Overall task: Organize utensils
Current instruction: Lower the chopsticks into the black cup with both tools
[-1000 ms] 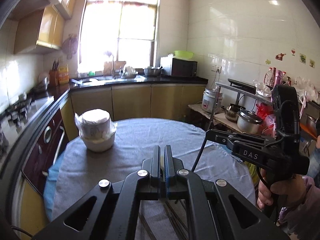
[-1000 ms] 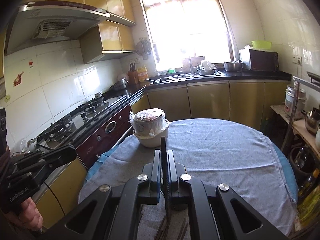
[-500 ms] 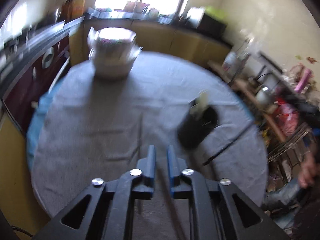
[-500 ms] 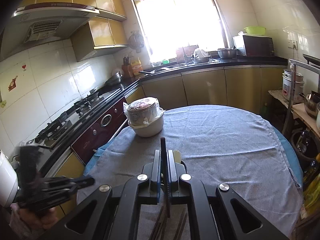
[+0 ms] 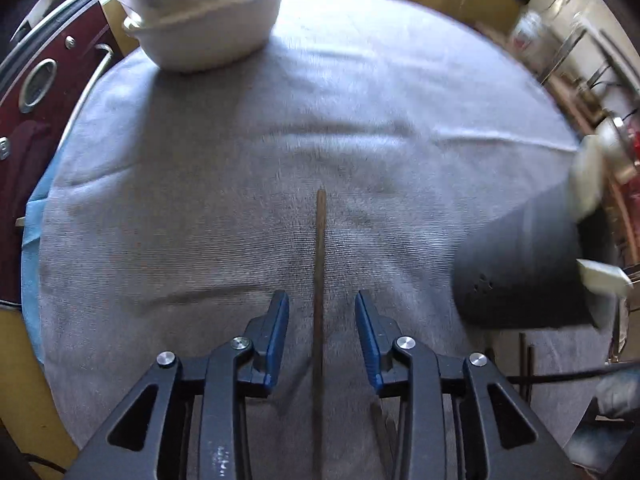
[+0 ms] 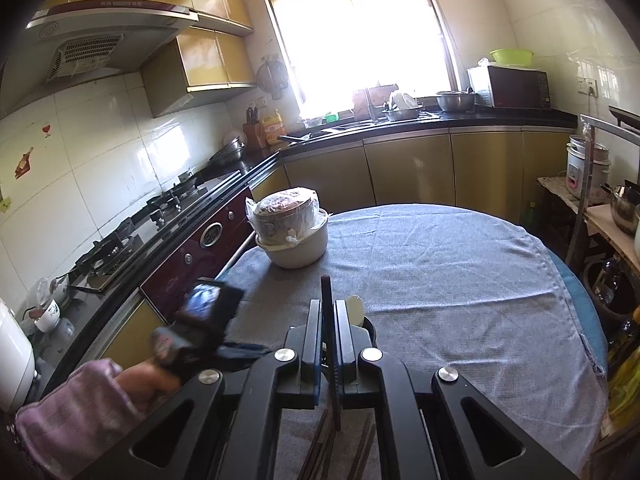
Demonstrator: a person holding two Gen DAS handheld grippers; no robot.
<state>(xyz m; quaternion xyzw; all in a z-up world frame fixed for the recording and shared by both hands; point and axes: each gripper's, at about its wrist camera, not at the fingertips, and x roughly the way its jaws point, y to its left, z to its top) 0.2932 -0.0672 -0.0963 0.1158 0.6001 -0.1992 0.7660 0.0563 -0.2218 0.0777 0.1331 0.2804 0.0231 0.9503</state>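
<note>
In the left wrist view my left gripper point(image 5: 322, 300) is open, low over the grey tablecloth point(image 5: 240, 160). A dark brown chopstick point(image 5: 320, 264) lies on the cloth between its blue fingers point(image 5: 278, 320), not touching them. A black utensil holder point(image 5: 524, 268) with pale spoon handles stands to the right. In the right wrist view my right gripper point(image 6: 328, 308) is shut on a dark chopstick point(image 6: 327, 300) that points up. The holder's rim with a pale spoon point(image 6: 355, 310) shows just behind its fingers. Several chopsticks point(image 6: 326, 448) lie on the cloth below.
A white bowl with a plastic-wrapped pot point(image 5: 200, 12) stands at the far left of the round table; it also shows in the right wrist view point(image 6: 292, 228). A stove counter point(image 6: 132, 240) runs along the left, shelves with pots point(image 6: 612, 208) on the right.
My left gripper swung down from level to low over the cloth and opened around a lying chopstick. My right gripper stayed shut on its chopstick, hardly moving.
</note>
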